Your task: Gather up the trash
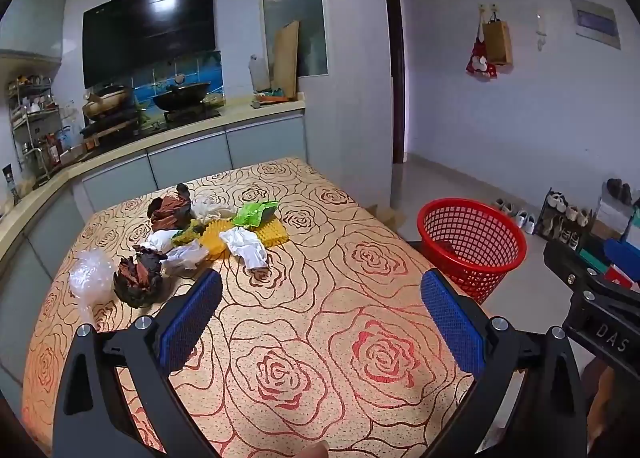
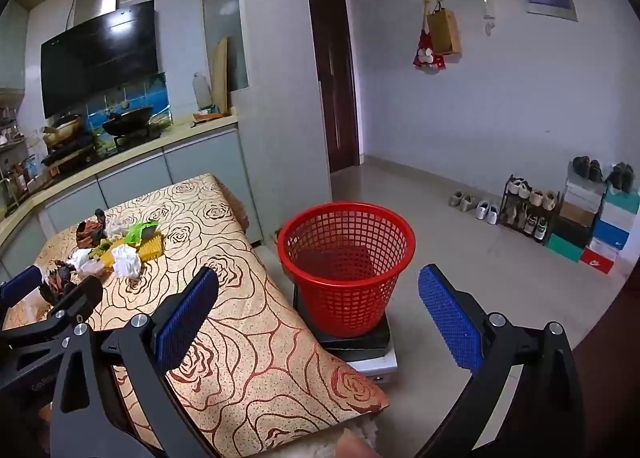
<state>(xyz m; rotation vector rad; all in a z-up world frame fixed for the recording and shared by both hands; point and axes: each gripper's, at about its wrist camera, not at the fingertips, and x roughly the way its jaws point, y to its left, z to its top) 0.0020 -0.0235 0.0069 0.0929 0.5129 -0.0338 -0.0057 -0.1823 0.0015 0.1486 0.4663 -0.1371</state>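
We hold the left gripper [image 1: 320, 318] above the near part of the counter [image 1: 320, 358], which is covered in a rose-patterned cloth; its blue pads stand wide apart with nothing between them. The right gripper [image 2: 318, 318] hangs past the counter's right edge, jaws likewise spread wide and empty, pointing toward the red mesh basket [image 2: 346, 254]. The basket sits on a dark stand on the floor, just beside the counter's right edge. The trash lies in a loose heap toward the far left of the counter: a crumpled brown and black wrapper [image 1: 138, 282] nearest the left gripper, clear plastic [image 1: 90, 272] by the left edge, white tissue wads [image 1: 246, 246], a yellow foam net [image 1: 216, 240], a green wrapper [image 1: 254, 213] and another brown wrapper [image 1: 170, 211] farther back.
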